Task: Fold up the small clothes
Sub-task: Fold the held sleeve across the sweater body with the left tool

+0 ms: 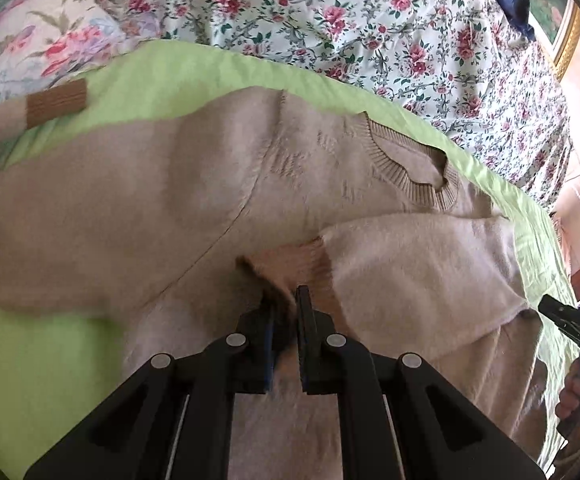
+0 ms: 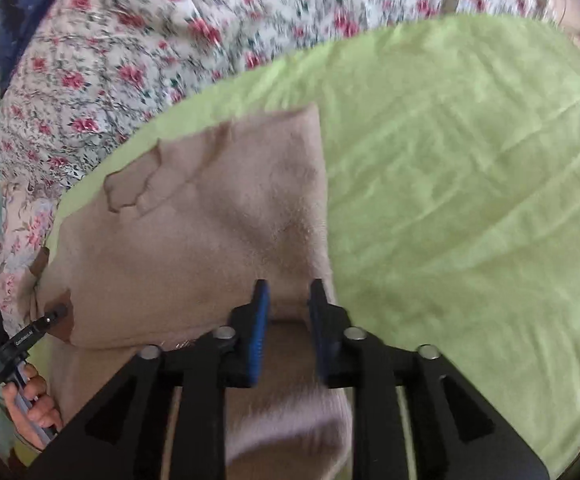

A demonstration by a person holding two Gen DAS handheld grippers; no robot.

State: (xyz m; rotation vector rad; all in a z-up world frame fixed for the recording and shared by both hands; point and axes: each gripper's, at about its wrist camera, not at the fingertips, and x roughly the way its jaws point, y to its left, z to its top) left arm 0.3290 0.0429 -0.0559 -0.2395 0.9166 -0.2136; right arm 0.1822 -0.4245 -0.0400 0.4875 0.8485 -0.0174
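The soft, limp beige sweater (image 1: 170, 200) needs edge grips: left gripper (image 1: 286, 304) jaws clamp its cuff, right gripper (image 2: 288, 296) jaws stand apart astride its 3 o'clock edge.

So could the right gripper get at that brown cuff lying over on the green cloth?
Probably not directly. The right gripper is at the sweater's opposite side; the brown cuff lies uncovered, but across the whole sweater.

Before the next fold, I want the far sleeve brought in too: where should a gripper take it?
Take the far sleeve by its brown ribbed cuff. It lies flat on the green sheet, clear of the sweater body, and looks firmer than the fuzzy knit. Come in from its open end, low along the sheet, probably pinching across the ribbing.
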